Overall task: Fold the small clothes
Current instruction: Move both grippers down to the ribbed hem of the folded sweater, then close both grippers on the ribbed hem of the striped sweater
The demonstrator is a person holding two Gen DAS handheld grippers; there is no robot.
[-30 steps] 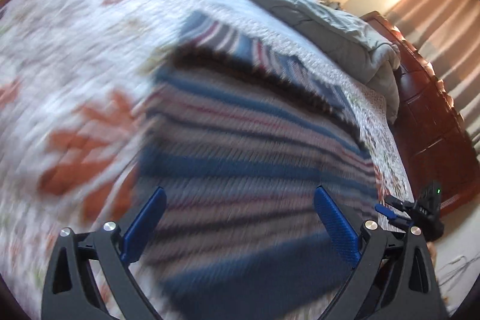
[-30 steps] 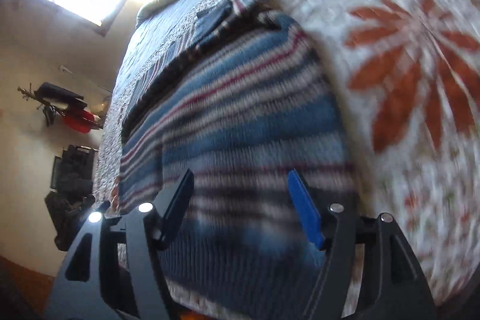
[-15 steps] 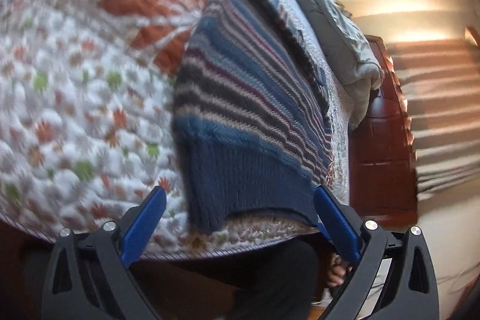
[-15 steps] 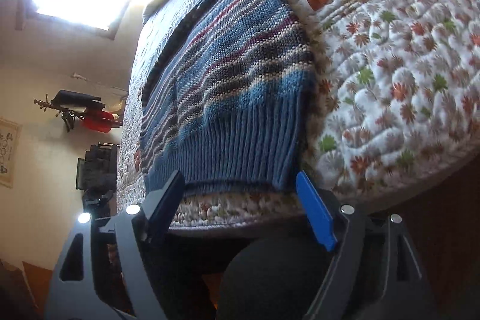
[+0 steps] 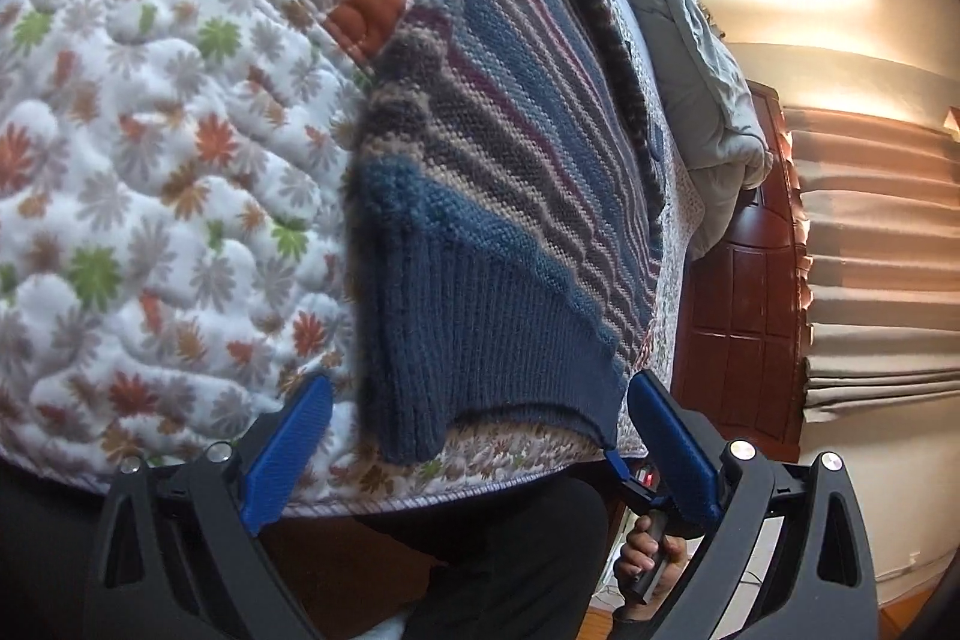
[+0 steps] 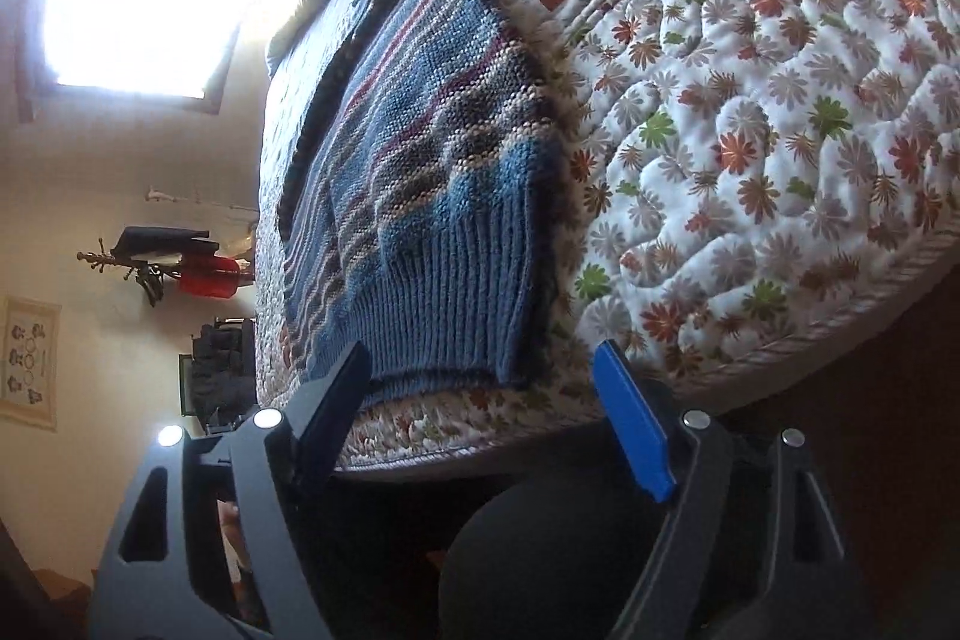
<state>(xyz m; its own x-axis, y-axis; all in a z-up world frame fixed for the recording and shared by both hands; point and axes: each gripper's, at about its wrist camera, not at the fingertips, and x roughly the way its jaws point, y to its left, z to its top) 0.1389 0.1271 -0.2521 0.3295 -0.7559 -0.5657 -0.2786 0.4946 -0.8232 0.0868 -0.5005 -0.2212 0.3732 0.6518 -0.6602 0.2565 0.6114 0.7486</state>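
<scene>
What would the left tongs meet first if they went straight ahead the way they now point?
Probably the ribbed blue hem of the striped sweater, which lies on the floral quilt near the bed's edge, straight ahead between the open left tongs. Depth is hard to judge through the fisheye.

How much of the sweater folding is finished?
Done, it seems: the striped sweater lies flat on the flowery quilt, with one side apparently folded over the other, its ribbed hem near the bed's edge. In hand: nothing. The left tongs and right tongs are both open, off the bed, touching no cloth. Left: probably another fold to make it smaller, though that's a guess.
</scene>
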